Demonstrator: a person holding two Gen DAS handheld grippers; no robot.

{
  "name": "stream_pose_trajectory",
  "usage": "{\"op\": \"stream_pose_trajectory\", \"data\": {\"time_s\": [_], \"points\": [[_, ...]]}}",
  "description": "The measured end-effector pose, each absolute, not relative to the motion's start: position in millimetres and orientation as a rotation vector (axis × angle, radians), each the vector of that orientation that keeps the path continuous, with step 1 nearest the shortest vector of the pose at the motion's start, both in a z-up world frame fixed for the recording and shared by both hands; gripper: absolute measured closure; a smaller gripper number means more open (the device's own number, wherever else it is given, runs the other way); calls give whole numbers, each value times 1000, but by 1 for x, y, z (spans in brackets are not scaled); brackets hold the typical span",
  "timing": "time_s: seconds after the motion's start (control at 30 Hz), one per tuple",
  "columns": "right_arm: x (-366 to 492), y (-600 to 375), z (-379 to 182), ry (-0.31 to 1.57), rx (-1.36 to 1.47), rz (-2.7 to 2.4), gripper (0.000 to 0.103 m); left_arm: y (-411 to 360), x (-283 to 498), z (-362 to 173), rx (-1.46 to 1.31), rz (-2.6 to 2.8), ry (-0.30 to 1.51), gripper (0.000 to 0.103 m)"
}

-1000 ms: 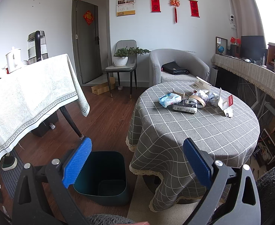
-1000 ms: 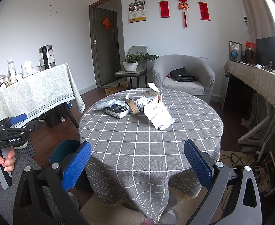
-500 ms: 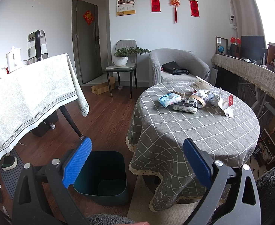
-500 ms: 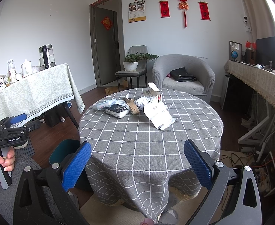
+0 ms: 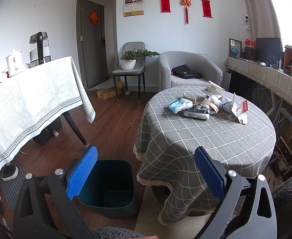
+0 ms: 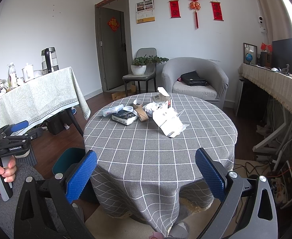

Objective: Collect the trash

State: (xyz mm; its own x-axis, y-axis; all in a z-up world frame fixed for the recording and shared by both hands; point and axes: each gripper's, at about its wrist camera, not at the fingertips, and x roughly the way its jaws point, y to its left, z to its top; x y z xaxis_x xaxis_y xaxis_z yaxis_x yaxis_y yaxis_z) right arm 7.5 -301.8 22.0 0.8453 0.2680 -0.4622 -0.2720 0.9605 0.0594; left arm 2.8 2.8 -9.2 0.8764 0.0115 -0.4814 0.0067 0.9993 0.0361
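Grippers first: our left gripper and right gripper both hang with jaws spread wide and nothing between them, short of the round table. On the left tool's body, seen from the right camera, we read "GenRobot.AI". Below the left one, on the floor beside the table, stands the dark green bin, apparently holding nothing.

Farther off, the trash sits in a cluster on the table's far half. We judge it all light. The white opened box is thin card that should crush easily, so we would pinch a flap or edge. The black packet looks stiffer; its print is too small to read. The tape roll, crumpled paper and soft blue wrapper should yield anywhere we squeeze.
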Motion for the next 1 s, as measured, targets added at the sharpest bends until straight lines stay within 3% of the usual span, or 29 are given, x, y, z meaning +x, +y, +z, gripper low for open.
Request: {"op": "stream_pose_trajectory", "data": {"time_s": [0.63,0.7,1.0], "points": [[30,-312,26,511,49,242,3,10,23,7,-43,-70,505,5],[40,-312,25,519,71,267,3,8,31,8,-43,-92,507,10],[101,-317,14,598,141,294,22,-14,88,-2,-42,-140,562,28]]}}
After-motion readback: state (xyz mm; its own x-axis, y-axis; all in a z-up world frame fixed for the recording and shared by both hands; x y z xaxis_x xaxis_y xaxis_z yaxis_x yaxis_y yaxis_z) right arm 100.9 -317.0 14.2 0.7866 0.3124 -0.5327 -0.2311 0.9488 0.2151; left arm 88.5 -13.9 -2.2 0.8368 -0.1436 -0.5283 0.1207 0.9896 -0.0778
